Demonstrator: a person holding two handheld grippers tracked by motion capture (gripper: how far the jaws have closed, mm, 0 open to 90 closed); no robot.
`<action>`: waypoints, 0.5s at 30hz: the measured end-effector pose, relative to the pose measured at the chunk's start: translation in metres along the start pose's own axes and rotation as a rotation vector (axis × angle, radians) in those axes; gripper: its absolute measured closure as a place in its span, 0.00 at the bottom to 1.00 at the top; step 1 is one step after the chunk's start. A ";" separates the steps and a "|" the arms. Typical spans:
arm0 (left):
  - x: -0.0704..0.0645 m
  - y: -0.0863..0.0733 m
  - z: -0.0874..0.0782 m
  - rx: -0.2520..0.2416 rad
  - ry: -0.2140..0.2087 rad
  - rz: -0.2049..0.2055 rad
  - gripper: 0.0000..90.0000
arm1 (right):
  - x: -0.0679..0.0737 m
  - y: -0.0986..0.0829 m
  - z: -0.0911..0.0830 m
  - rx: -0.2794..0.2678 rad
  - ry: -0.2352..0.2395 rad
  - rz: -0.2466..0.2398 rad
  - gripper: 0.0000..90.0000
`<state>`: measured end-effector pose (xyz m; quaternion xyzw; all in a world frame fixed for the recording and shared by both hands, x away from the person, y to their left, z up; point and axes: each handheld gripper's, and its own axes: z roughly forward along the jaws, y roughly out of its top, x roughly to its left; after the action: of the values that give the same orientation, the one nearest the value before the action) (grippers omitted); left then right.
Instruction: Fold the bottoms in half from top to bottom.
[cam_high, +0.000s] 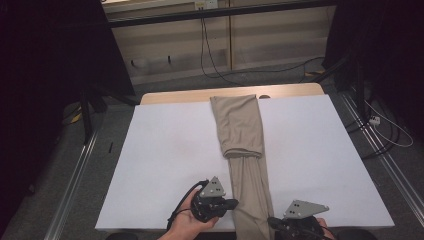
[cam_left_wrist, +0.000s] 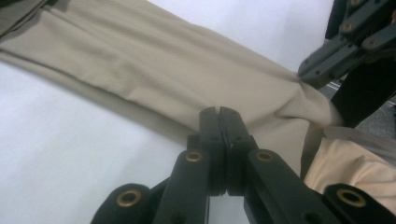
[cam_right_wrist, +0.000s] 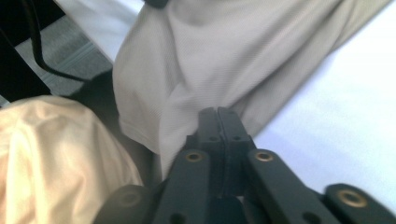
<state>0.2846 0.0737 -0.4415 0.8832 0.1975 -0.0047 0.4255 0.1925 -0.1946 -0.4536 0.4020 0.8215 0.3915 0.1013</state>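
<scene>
the white tabletop (cam_high: 165, 150) takes most of the high view, and a strip of bare wood shows along its far edge. on it lies a pair of beige trousers (cam_high: 240, 145), stretched in a long narrow band from the far edge down the middle to the near edge, where the cloth hangs a little over the side toward the person. the far part of the trousers is folded back on itself, so a doubled layer ends in a rounded fold about halfway along the band. the left gripper (cam_high: 231, 203) is held in the person's left hand (cam_high: 187, 222) at the left edge of the cloth near the near end; in the left gripper view its jaws are pressed together on the edge of the fabric. the right gripper (cam_high: 272, 221) is at the right edge of the cloth, at the near border of the tabletop; in the right gripper view its jaws are also closed together with a fold of the fabric pinched between them.
</scene>
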 end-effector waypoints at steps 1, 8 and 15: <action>0.000 -0.001 0.000 0.008 0.021 0.001 0.99 | -0.001 0.002 -0.001 -0.009 0.003 0.006 0.96; 0.001 -0.003 0.007 0.032 -0.019 -0.017 0.94 | -0.022 0.028 0.012 -0.039 -0.043 0.005 0.74; -0.001 -0.006 0.013 0.062 -0.011 0.003 0.90 | -0.042 0.048 0.043 0.022 -0.125 -0.007 0.90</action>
<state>0.2838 0.0671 -0.4546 0.8962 0.1935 -0.0147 0.3989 0.2684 -0.1837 -0.4542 0.4240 0.8193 0.3559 0.1494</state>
